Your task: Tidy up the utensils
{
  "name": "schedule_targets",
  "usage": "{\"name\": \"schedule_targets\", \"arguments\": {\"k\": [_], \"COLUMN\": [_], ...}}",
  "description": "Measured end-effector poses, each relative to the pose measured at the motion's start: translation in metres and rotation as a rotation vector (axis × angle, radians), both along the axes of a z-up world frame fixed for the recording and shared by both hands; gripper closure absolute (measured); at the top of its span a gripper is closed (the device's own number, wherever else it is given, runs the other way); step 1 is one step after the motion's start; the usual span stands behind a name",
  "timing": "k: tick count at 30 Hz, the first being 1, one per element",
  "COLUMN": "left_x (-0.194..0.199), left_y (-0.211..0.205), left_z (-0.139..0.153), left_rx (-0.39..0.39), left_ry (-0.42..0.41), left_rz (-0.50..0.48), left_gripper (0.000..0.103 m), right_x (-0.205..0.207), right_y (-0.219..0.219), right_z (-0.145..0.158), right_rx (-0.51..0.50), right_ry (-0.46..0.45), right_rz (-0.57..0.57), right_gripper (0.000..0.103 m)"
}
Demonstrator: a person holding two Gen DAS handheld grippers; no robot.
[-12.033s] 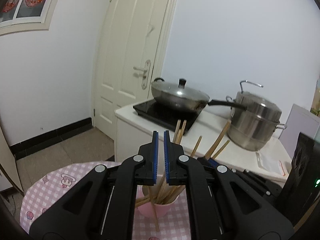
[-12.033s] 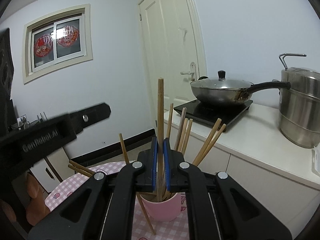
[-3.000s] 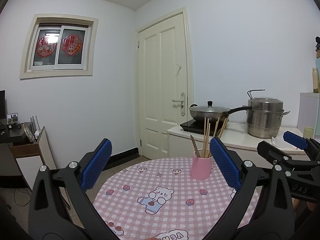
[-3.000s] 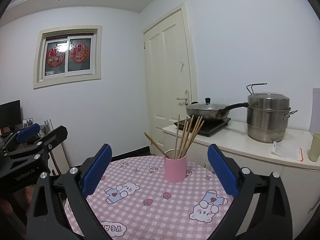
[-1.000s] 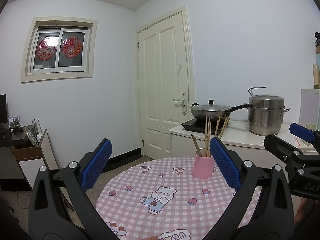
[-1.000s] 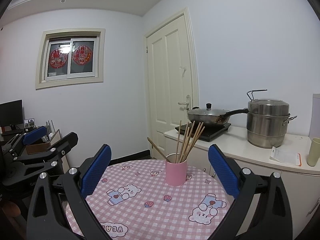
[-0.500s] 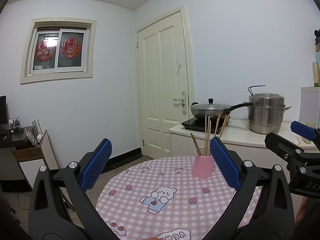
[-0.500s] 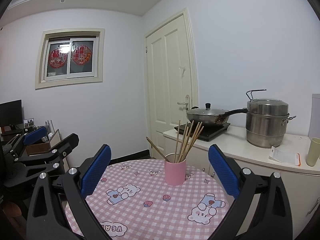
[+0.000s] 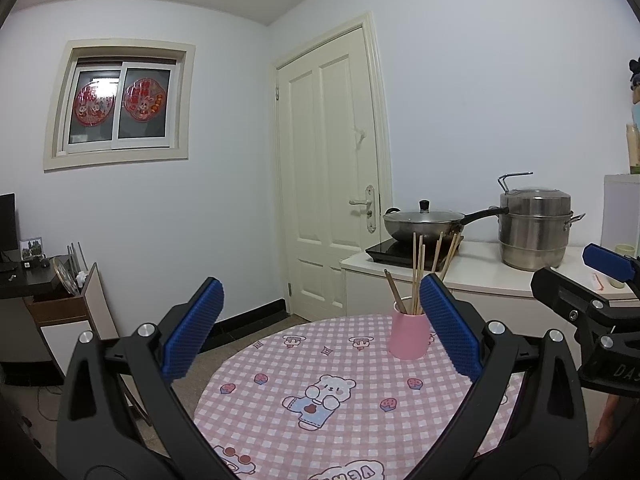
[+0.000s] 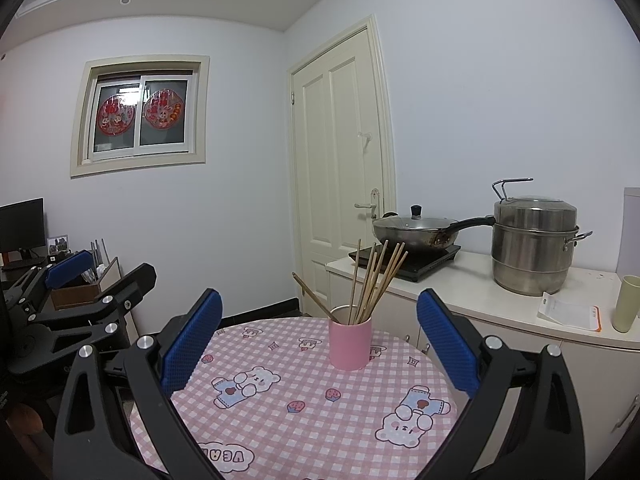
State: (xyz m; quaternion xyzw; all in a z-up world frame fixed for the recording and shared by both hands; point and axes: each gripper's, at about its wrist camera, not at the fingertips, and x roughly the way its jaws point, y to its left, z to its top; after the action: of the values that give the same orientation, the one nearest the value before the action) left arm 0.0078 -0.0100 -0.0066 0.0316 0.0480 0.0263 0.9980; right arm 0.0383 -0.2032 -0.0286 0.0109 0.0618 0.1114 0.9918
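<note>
A pink cup [image 9: 409,334] [image 10: 349,343] stands upright on the round table with the pink checked cloth [image 9: 340,396] [image 10: 304,400]. Several wooden chopsticks [image 9: 418,274] [image 10: 374,280] stick up out of it, fanned out. My left gripper [image 9: 320,330] is open and empty, held back from the table with the cup just inside its right finger. My right gripper [image 10: 318,336] is also open and empty, with the cup framed between its fingers but well ahead of them. Each gripper shows at the edge of the other's view.
Behind the table a white counter [image 10: 500,300] carries an induction hob with a lidded wok [image 10: 416,230], a steel steamer pot [image 10: 534,246], a packet and a pale cup [image 10: 626,302]. A cream door [image 9: 332,184] stands beyond. A dark desk [image 9: 36,284] is at the left.
Twelve seconds ago both grippers were shut close over the cup, the right one on a chopstick. Now both are open and drawn back; over the last second they hardly move.
</note>
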Motion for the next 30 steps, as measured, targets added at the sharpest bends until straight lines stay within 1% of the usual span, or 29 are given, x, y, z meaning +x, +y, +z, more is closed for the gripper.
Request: {"name": "schedule_targets", "arguments": {"k": [10, 30], "left_x": [-0.0008, -0.0002], "left_y": [0.0044, 0.0048], "left_z": [0.0017, 0.0022], "left_rx": [-0.009, -0.002], "left_ry": [-0.002, -0.002], "left_rz": [-0.002, 0.002], "left_gripper": [0.006, 0.006], "right_x": [0.0002, 0.0020], "right_y": [0.0003, -0.0015], "right_z": [-0.0005, -0.0002], "right_rx": [-0.001, -0.005], "right_ry": [0.000, -0.002], "right_rz": [-0.001, 0.001], "right_gripper": [0.009, 0.009]}}
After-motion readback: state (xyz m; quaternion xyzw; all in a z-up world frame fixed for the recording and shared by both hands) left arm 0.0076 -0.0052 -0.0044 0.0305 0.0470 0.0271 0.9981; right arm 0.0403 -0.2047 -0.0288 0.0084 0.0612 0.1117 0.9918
